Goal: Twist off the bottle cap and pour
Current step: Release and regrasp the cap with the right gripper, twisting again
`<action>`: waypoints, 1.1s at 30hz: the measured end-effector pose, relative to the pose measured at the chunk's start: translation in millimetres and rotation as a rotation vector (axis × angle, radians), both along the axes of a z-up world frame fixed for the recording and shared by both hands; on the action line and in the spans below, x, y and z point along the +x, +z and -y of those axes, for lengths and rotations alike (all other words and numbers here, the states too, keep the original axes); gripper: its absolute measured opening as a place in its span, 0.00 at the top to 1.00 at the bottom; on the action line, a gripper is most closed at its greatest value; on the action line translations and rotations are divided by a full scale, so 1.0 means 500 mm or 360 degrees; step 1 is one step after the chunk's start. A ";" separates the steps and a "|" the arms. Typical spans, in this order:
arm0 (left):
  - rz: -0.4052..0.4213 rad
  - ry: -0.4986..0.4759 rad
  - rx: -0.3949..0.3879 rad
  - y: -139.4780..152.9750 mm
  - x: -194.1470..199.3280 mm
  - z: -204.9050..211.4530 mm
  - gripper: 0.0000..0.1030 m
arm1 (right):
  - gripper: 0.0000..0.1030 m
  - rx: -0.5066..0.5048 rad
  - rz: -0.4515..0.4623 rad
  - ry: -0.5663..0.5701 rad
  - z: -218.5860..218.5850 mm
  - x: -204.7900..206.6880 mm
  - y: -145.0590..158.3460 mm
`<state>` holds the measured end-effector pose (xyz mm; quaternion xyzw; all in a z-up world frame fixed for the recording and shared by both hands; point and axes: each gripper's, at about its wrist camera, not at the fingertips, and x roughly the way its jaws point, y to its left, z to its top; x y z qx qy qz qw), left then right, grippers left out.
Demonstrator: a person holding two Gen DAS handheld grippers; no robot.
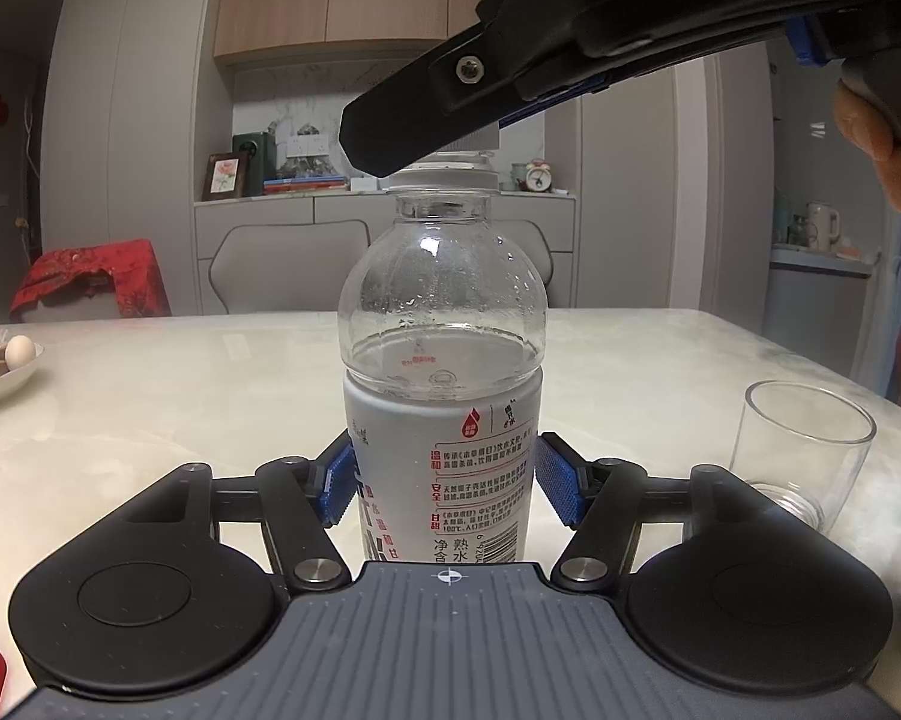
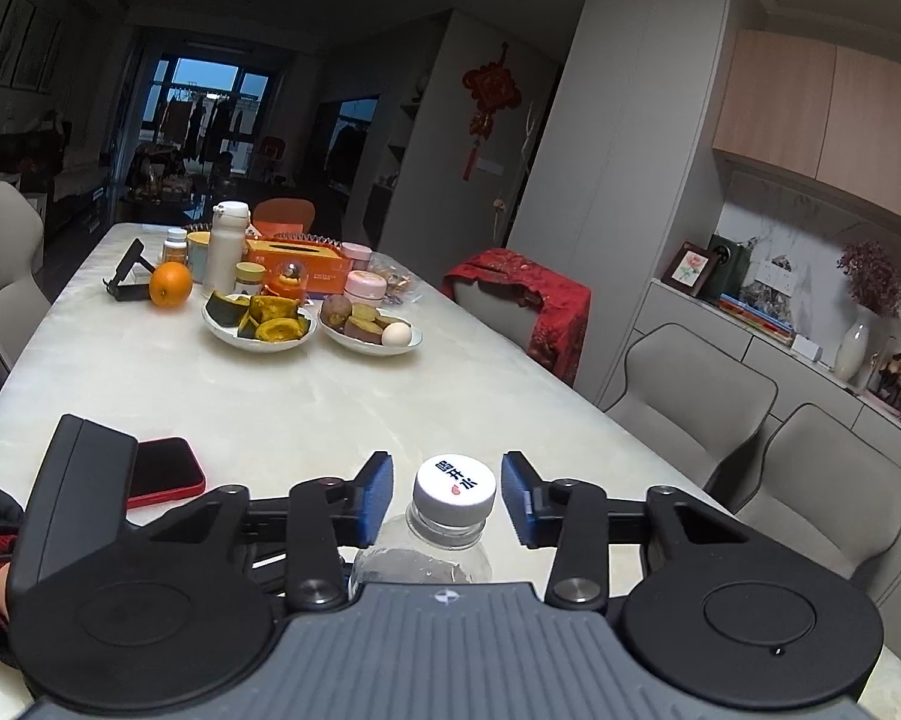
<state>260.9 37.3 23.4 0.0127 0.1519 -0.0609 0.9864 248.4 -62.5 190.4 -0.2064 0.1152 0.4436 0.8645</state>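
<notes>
A clear plastic water bottle with a white label stands upright on the marble table. My left gripper is shut on the bottle's label, its blue pads pressed on both sides. The white cap is on the bottle's neck. My right gripper comes from above and is open, its blue pads on either side of the cap with small gaps. In the left wrist view the right gripper's black finger covers most of the cap. An empty clear glass stands to the right of the bottle.
A red phone lies on the table by the left gripper. Further back stand plates of food, an orange, a white flask and a tissue box. Grey chairs line the table's far side.
</notes>
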 end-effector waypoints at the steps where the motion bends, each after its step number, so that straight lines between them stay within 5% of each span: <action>1: -0.0001 0.0000 -0.0001 0.000 0.000 0.000 0.39 | 0.64 0.0005 -0.0004 0.0001 0.001 0.002 0.000; 8: 0.0000 -0.0003 -0.0002 -0.001 0.004 -0.006 0.39 | 0.69 0.0091 -0.0104 -0.0062 0.010 0.016 0.004; 17: -0.0001 0.0003 -0.0005 -0.002 0.003 -0.001 0.38 | 0.69 0.0331 -0.0352 -0.0407 -0.002 0.008 0.004; 23: -0.0001 0.0004 -0.0009 -0.002 0.001 0.002 0.37 | 0.68 0.0286 -0.0293 -0.0354 -0.002 0.006 0.004; 26: -0.0001 0.0000 -0.0009 -0.002 0.000 0.003 0.36 | 0.66 0.0254 -0.0257 -0.0315 -0.002 0.005 0.005; 29: 0.0001 -0.0007 -0.0009 -0.001 -0.001 0.004 0.35 | 0.41 0.0222 -0.0220 -0.0275 -0.001 0.005 0.005; 33: 0.0000 -0.0008 -0.0010 -0.001 -0.002 0.003 0.34 | 0.38 0.0180 -0.0171 -0.0223 0.000 0.004 0.006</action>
